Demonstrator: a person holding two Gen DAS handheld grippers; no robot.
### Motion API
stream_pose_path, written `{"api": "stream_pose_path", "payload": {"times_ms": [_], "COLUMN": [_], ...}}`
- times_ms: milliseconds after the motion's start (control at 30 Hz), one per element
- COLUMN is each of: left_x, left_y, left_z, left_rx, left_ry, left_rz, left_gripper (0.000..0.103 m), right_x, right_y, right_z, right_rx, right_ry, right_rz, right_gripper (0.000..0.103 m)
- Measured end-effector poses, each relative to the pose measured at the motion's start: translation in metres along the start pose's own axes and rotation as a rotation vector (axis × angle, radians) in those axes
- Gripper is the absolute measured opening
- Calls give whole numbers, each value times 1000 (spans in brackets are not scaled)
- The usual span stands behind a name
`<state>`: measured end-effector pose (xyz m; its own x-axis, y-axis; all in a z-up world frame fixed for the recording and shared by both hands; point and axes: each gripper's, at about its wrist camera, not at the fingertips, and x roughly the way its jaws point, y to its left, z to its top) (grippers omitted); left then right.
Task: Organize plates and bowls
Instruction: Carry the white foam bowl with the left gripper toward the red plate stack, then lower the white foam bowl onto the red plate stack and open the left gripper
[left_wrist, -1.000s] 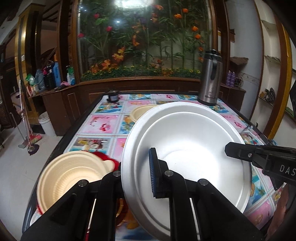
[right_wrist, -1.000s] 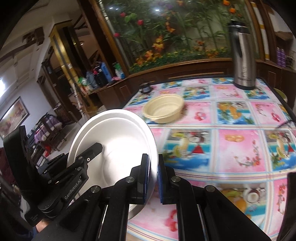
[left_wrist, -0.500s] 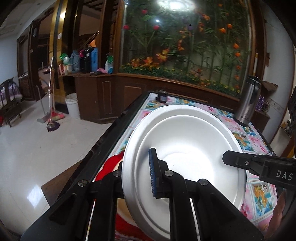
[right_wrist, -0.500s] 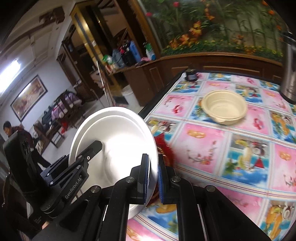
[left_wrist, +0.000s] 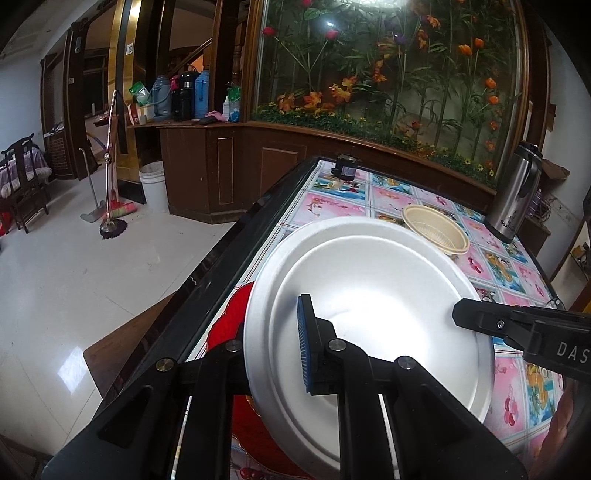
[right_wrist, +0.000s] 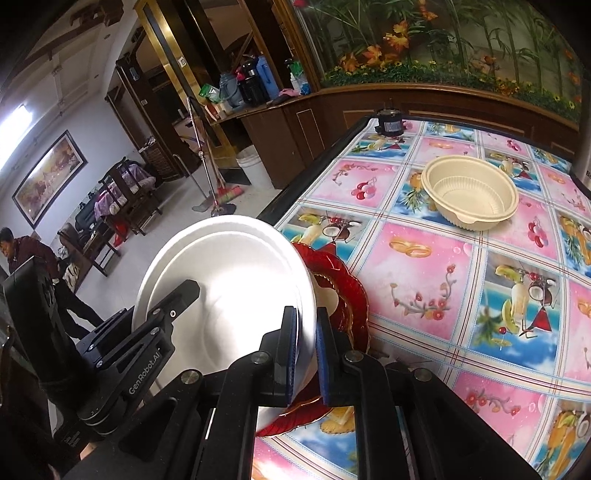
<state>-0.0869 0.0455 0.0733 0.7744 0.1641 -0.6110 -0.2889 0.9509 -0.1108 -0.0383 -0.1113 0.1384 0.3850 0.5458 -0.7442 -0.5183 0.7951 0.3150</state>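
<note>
Grippers first: the left gripper (left_wrist: 273, 354) is closed tight on the near rim of a white foam plate (left_wrist: 373, 306), one blue-padded finger inside the plate, the other behind its edge. The right gripper (right_wrist: 306, 354) pinches the opposite rim of the same plate (right_wrist: 229, 288) between its blue pads; its jaws have just been easing apart a little, yet both pads look pressed on the rim. The plate is held tilted, its hollow facing the cameras, and nothing lies in it. Directly under it, near the surface's corner, sits a red scalloped plate (right_wrist: 343, 295) with gold trim, and the white plate's lower edge reaches down to it; whether they touch I cannot tell. Well apart, farther along the surface (right_wrist: 424, 277), which is covered in a pink and blue fruit-print cloth, stands an empty cream plastic bowl (right_wrist: 469, 195). Beyond it, at the far edge, are a steel thermos jug (left_wrist: 515, 195) and a small black jar (right_wrist: 389, 122).
</note>
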Motion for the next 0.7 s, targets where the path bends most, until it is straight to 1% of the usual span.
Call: {"api": "stream_pose_path", "payload": {"times_ms": [133,300,333,367,400,433,500,700], "left_x": [1,-2,-2,-2,-2,-2,-5,-14], "left_y": [3,6,6,6,7,8,8,13], "left_z": [-1,1,1,1,1,2,3,7], "left_rx": [-7,-14,-15,-20,-25,-27,-29,-43], "left_ry": [6,6,7,11,15,16,-5,-36], "left_rz": [14,22,23,20,18,19,32,58], "left_gripper": [11,11,14,16,26,44,65,66], "right_x": [-1,-9,-12,-15,-18,-22,-31,-46], "right_y": [2,-4,-5,-6,-7,-8,-12,-22], "right_z": [0,1,1,1,2,2,2,0], "right_rx": [-5,12,16,19,21,24,33,55], "right_ry": [-10,-28,-36,-45,-53,-62,-84,-113], "right_rz": [-6,15,19,25,25,24,32,46], "right_gripper": [12,13,13,13,14,15,18,20]}}
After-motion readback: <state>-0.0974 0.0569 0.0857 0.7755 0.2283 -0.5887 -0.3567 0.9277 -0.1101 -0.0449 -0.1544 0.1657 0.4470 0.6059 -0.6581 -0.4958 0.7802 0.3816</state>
